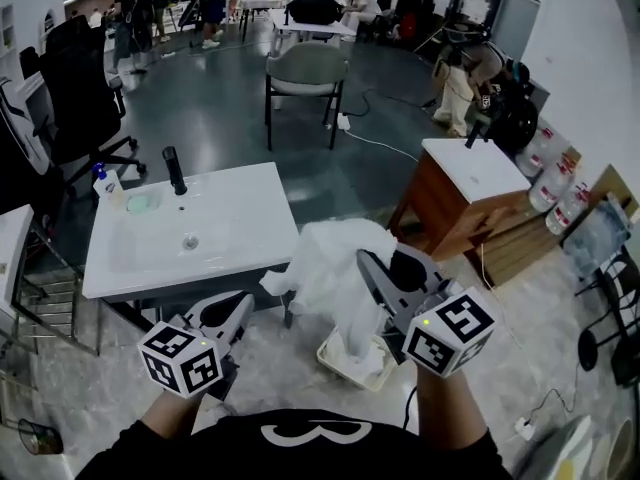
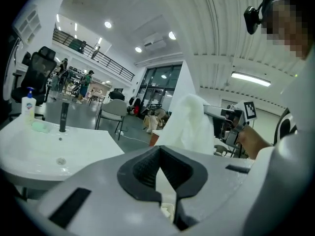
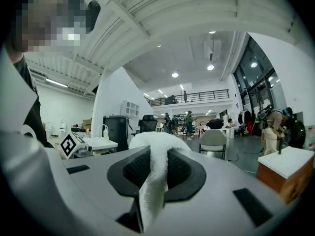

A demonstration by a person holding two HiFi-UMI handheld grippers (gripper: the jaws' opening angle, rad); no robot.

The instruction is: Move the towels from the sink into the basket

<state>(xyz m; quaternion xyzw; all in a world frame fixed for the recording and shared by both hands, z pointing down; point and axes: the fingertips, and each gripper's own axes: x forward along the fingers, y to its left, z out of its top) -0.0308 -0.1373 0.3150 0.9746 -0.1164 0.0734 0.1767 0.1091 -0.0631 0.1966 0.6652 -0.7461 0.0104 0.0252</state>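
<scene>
My right gripper (image 1: 378, 268) is shut on a white towel (image 1: 335, 258), held up above the floor to the right of the sink (image 1: 230, 258). In the right gripper view the towel (image 3: 155, 166) runs as a strip between the pads and folds over the jaws. A pale basket (image 1: 327, 354) stands on the floor below it with white cloth (image 1: 358, 356) inside. My left gripper (image 1: 238, 313) hovers low at the sink's front edge, shut with nothing in it. The left gripper view shows the hanging towel (image 2: 191, 124). No towel shows in the basin.
On the sink stand a black faucet (image 1: 175, 171), a soap bottle (image 1: 104, 181) and a green dish (image 1: 142, 203). A wooden cabinet with a white top (image 1: 468, 168) stands to the right. A grey chair (image 1: 305, 73) is behind; a black office chair (image 1: 85, 98) at left.
</scene>
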